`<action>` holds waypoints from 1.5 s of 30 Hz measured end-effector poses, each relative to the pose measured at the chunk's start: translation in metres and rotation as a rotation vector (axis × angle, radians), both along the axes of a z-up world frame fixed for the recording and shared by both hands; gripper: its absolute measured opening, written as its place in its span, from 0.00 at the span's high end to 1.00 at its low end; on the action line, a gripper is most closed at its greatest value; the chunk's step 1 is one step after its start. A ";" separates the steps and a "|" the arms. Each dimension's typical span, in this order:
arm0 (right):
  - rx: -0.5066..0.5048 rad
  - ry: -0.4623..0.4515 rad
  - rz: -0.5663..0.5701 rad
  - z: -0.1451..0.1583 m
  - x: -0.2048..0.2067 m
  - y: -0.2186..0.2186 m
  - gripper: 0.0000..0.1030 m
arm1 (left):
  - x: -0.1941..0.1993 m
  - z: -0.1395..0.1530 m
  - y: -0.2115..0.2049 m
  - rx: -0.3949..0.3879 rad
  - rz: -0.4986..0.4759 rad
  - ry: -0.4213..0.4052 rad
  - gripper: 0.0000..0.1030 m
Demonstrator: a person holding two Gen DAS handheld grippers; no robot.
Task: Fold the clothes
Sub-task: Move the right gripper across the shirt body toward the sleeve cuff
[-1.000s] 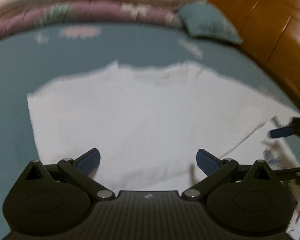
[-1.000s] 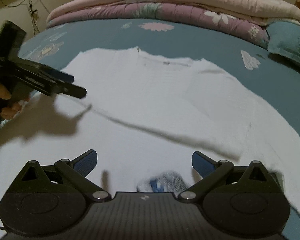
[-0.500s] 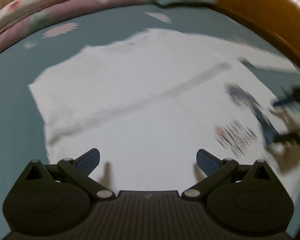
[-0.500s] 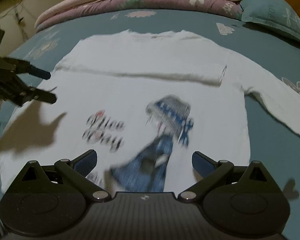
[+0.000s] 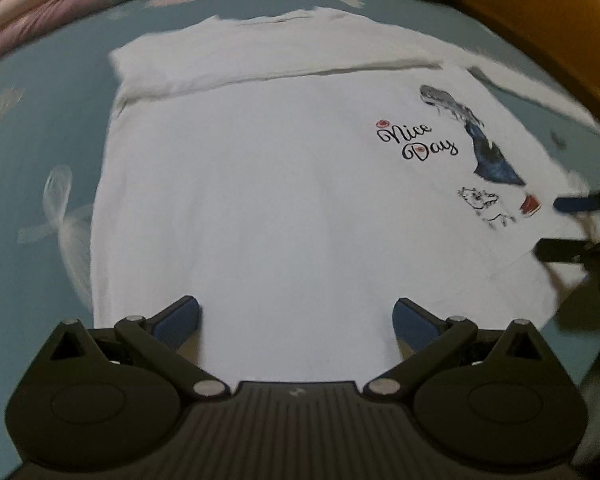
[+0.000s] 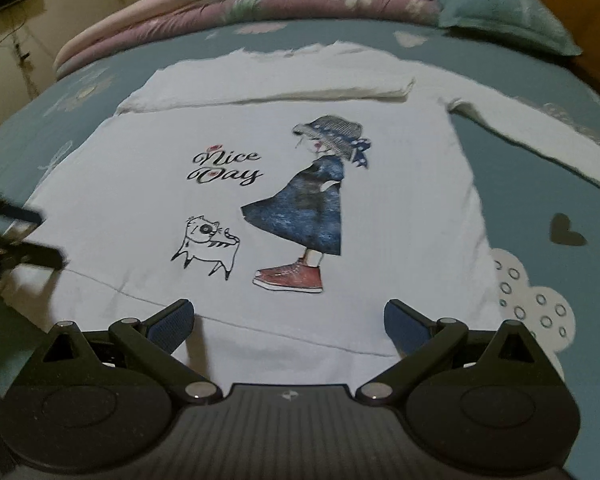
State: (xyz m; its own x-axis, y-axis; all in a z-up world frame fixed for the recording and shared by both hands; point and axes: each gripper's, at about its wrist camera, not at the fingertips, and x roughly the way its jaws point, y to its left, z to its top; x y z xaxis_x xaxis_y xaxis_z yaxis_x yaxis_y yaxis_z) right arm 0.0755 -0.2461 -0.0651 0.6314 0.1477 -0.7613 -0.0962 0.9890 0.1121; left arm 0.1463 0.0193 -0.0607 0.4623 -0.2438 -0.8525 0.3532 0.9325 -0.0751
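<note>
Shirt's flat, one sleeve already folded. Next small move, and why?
Probably bring the right gripper to the outstretched sleeve and fold it across the white shirt: the other sleeve already lies across the chest, and both grippers are open, holding nothing.

open bedsheet (image 6: pixel 520 208) right of shirt (image 6: pixel 140 208), stacked quilts (image 6: pixel 260 4) and pillow (image 6: pixel 500 16) blocking far edge

Shirt's right sleeve (image 6: pixel 540 140) cut off at frame edge; left gripper (image 6: pixel 28 236) motion-blurred, jaw state unclear there
</note>
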 end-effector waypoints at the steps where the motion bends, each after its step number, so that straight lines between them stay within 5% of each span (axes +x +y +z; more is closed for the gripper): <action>1: -0.013 -0.009 -0.007 -0.001 -0.001 0.002 0.00 | -0.006 0.001 0.002 -0.009 0.019 0.008 0.01; 4: -0.073 -0.012 -0.007 -0.001 0.001 0.010 0.00 | -0.020 0.010 0.005 -0.009 0.042 -0.004 0.01; 9: -0.014 -0.010 -0.018 0.012 0.013 0.008 0.00 | -0.030 0.021 0.014 -0.023 0.100 -0.040 0.01; 14: -0.001 -0.178 0.044 0.035 0.060 0.026 0.00 | -0.036 0.025 0.024 -0.021 0.155 -0.061 0.01; 21: 0.018 -0.063 -0.018 -0.001 0.131 0.033 0.00 | -0.040 0.030 0.032 -0.023 0.202 -0.084 0.01; 33: -0.043 -0.055 0.096 0.003 0.007 0.054 0.00 | -0.037 0.028 0.024 -0.047 0.179 -0.100 0.01; 45: -0.036 -0.087 0.109 0.013 -0.008 0.050 0.00 | -0.039 0.033 0.007 -0.045 0.151 -0.110 0.01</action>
State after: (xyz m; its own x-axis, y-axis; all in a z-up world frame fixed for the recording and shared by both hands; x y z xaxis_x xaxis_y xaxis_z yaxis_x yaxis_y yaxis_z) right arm 0.0673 -0.1959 -0.0525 0.6766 0.1931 -0.7106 -0.2115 0.9753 0.0637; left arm 0.1077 0.0260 -0.0281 0.5861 -0.2015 -0.7848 0.2181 0.9721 -0.0867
